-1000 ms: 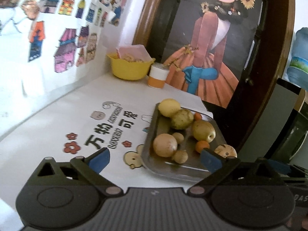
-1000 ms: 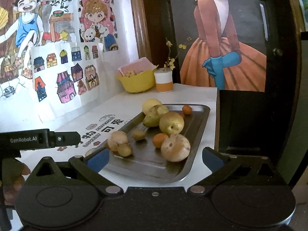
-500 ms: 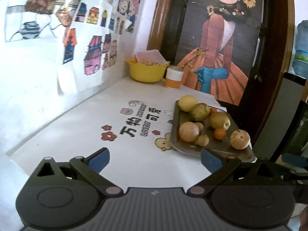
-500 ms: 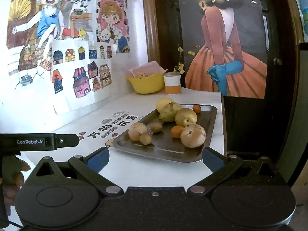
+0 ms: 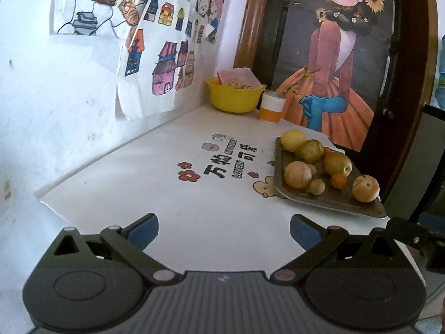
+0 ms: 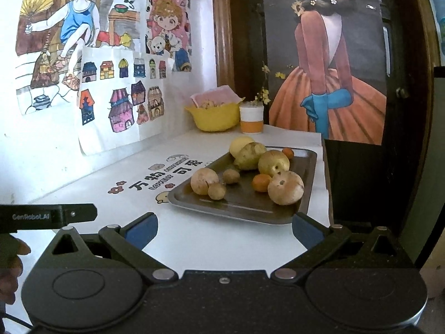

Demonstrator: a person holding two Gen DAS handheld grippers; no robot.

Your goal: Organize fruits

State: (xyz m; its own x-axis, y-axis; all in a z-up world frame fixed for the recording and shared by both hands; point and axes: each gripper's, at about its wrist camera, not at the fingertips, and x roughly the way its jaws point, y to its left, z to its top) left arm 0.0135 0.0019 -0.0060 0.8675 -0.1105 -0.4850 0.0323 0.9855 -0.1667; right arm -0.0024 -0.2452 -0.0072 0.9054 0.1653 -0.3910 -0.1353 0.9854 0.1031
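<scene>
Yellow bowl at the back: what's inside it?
The yellow bowl holds pale lumpy pieces showing at the rim, with a pink sheet over them. Anything deeper is covered.

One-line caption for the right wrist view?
Open right claw faces a metal tray of mixed fruit on a white table.

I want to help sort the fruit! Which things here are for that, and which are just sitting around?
For the job: the metal tray, the big pale fruit, the small orange fruit, the yellow lemon.

Just sitting around: the yellow bowl, the orange-and-white cup, the house drawings.
</scene>
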